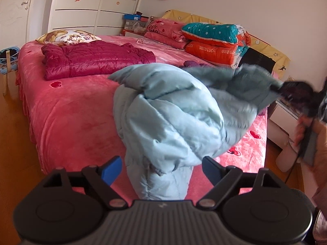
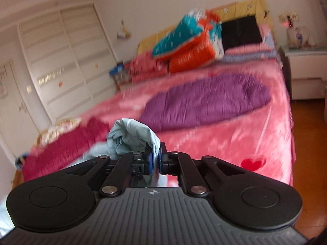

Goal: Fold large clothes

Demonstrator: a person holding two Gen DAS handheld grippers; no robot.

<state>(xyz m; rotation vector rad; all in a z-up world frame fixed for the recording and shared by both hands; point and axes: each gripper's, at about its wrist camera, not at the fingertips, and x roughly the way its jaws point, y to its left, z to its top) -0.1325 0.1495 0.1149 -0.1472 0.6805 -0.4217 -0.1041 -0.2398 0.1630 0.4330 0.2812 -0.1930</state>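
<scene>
Orange folded quilt (image 1: 212, 52) reads "GOOD LUCK"; pink pillow (image 1: 163, 27) reads "Love". Pale blue puffy down coat (image 1: 173, 118) heaped on pink plush bedspread (image 1: 67, 112). Left gripper (image 1: 161, 170) spread wide, empty. Right gripper (image 2: 156, 156) clamped on coat fabric.

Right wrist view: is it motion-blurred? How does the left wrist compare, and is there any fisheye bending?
Right wrist view: bed, purple jacket and quilts smeared by motion; the right gripper and the pale blue jacket it pinches stay sharp. Left wrist view: mostly crisp, only the jacket's lifted end blurs; open left gripper sharp. Both views: walls and wardrobe bow at the edges, corners dark.
</scene>
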